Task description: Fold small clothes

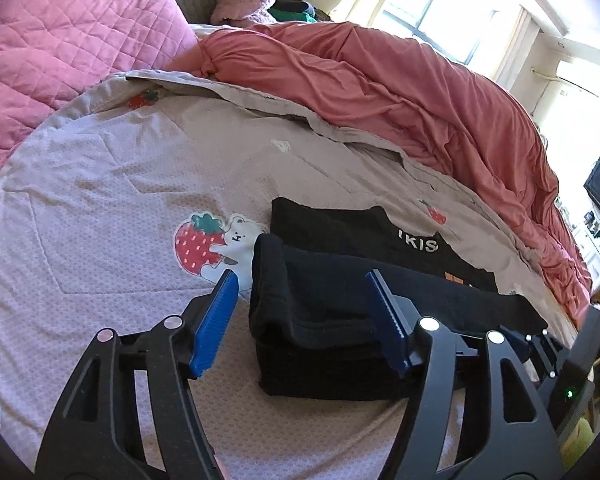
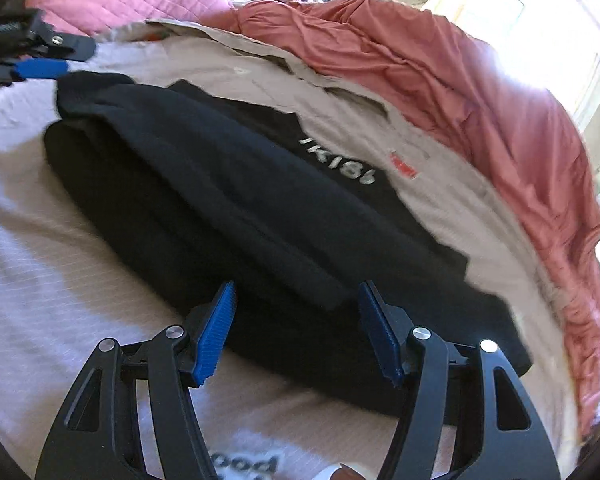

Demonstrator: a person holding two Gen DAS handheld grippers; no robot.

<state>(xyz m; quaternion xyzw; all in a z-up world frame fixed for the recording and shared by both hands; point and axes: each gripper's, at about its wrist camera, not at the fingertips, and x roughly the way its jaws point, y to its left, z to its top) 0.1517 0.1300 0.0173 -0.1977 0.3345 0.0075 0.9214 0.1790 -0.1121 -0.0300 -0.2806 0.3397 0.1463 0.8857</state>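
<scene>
state: your left gripper (image 1: 302, 292) and right gripper (image 2: 296, 304) fingers released, nothing between them | garment (image 2: 228, 200) folded on bed (image 1: 100, 184) | risk: top fold looks loose; snag it while pulling away and it springs open

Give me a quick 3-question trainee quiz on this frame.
1. True or false: the left claw grips the black garment.
2. The white lettering sits on: A) the salmon duvet B) the black garment C) the pink quilt
3. What fruit is printed on the bedspread?

Key: 1 false, both claws, the right claw too, stand open; 2 B; 3 strawberry.
</scene>
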